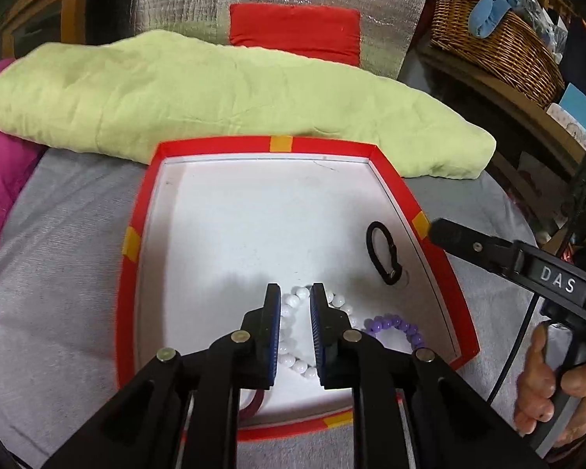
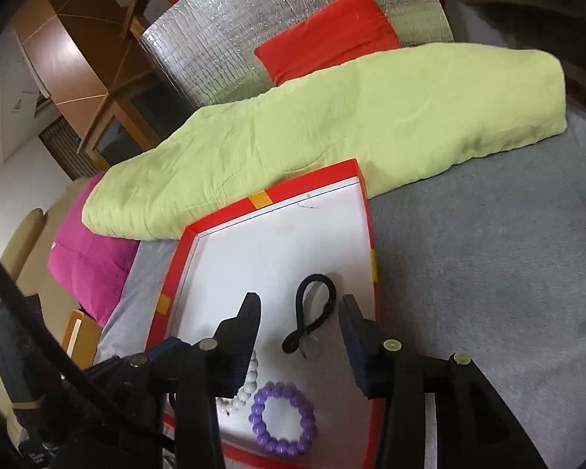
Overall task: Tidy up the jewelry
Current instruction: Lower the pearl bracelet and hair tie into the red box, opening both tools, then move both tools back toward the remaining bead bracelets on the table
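A shallow red-rimmed tray (image 1: 136,234) (image 2: 175,273) with a white floor lies on grey cloth. On its floor are a white bead bracelet (image 1: 293,301) (image 2: 250,383), a purple bead bracelet (image 1: 394,322) (image 2: 281,418) and a black cord loop (image 1: 383,250) (image 2: 312,312). My left gripper (image 1: 296,293) hangs low over the white beads with its jaws slightly apart; the beads lie in the narrow gap, unpressed. My right gripper (image 2: 299,299) stands open astride the black loop, which rests flat on the tray. A dark red piece (image 1: 254,402) shows partly under my left gripper.
A folded pale green blanket (image 1: 215,97) lies along the tray's far edge. A pink cushion (image 1: 0,179) is at the left and a red cushion (image 1: 293,31) sits on silver foil behind. A wicker basket (image 1: 496,51) stands far right. A hand (image 1: 547,391) grips the right tool's handle.
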Available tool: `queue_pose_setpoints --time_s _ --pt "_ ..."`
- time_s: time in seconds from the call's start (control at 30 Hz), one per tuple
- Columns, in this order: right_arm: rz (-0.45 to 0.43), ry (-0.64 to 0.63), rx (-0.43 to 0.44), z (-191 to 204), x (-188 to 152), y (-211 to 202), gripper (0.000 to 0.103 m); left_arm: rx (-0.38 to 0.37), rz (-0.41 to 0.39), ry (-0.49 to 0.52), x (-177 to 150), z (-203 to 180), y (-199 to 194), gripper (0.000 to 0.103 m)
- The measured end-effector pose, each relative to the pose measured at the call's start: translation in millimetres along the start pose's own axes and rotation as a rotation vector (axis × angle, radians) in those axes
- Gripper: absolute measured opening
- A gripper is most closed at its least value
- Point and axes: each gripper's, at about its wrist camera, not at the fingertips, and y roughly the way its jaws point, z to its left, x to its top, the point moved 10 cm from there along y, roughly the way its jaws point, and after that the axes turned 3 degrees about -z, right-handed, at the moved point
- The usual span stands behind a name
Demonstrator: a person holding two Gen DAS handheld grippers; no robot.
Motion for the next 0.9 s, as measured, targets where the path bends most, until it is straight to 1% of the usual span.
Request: queue_pose_setpoints --time_s 0.03,0.07,0.1,0.13,0.23,0.37,0.47,0.67,0.77,0.83,0.9 --pt "-0.002 -0.006 -0.01 0 -2 -6 0.044 0.025 -0.009 0.009 0 2 -5 0.028" --pt "-0.003 -0.014 -0.017 -1 -4 -10 0.044 0.053 -0.019 0.02 1 4 -10 0.035" --pt "-0.003 -0.024 -0.026 -1 -6 -16 0.044 0.101 -0.035 0.033 1 8 -18 0.052" --pt "-0.001 -0.035 -0.035 0 -10 -22 0.044 0.139 -0.052 0.041 1 12 -25 0.061" --pt "0.014 -0.058 -0.049 2 -21 -36 0.044 0.197 -0.079 0.058 -1 20 -45 0.062" --pt "0.025 -0.087 -0.052 7 -36 -55 0.044 0.222 -0.107 0.067 -8 26 -72 0.064" --pt "0.028 -0.097 -0.051 8 -49 -68 0.044 0.241 -0.116 0.06 -21 33 -91 0.065" --pt "0.032 -0.051 -0.035 2 -76 -101 0.044 0.229 -0.116 -0.012 -54 45 -117 0.066" --pt "0.045 -0.033 -0.023 -3 -91 -115 0.044 0.203 -0.107 -0.04 -72 48 -128 0.066" --pt "0.054 -0.021 -0.02 -7 -100 -125 0.044 0.17 -0.094 -0.038 -81 44 -129 0.066" --pt "0.068 -0.02 -0.019 -12 -110 -130 0.044 0.156 -0.088 -0.014 -86 39 -129 0.066"
